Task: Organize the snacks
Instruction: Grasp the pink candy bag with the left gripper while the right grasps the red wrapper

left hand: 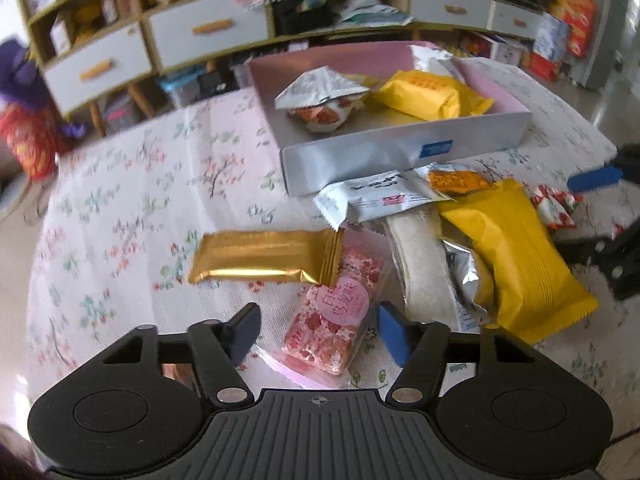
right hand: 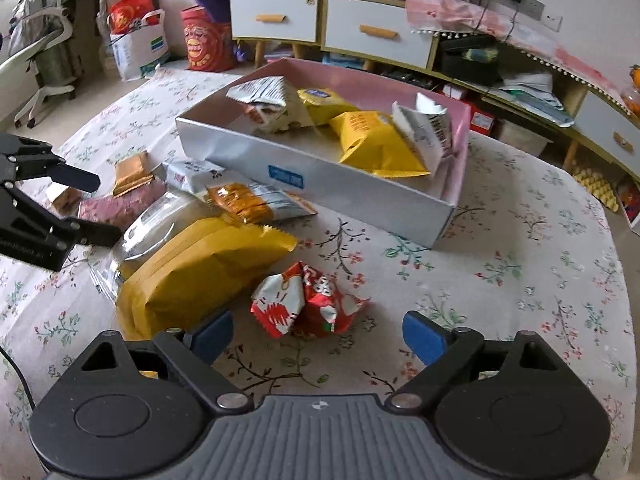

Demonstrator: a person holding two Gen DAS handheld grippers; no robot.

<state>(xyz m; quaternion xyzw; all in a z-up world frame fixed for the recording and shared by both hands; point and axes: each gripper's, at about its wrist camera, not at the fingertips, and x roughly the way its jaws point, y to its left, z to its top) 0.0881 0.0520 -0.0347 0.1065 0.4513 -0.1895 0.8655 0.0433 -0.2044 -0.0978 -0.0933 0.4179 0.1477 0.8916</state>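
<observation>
Two tongs apart, left tongs point(left hand: 318, 330) straddling pink nougat packet point(left hand: 334, 326), gold bar point(left hand: 266, 258) just beyond

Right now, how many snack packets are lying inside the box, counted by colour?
Yellow packets: 2
White packets: 2
Total in the box: 4

A flowery cloth point(right hand: 520, 264) covers the surface. At 12 o'clock stands a wooden cabinet point(right hand: 320, 20) with white drawers point(right hand: 276, 18). At 10 o'clock a red bag point(right hand: 206, 42) and a white bag point(right hand: 138, 50) sit on the floor.
</observation>
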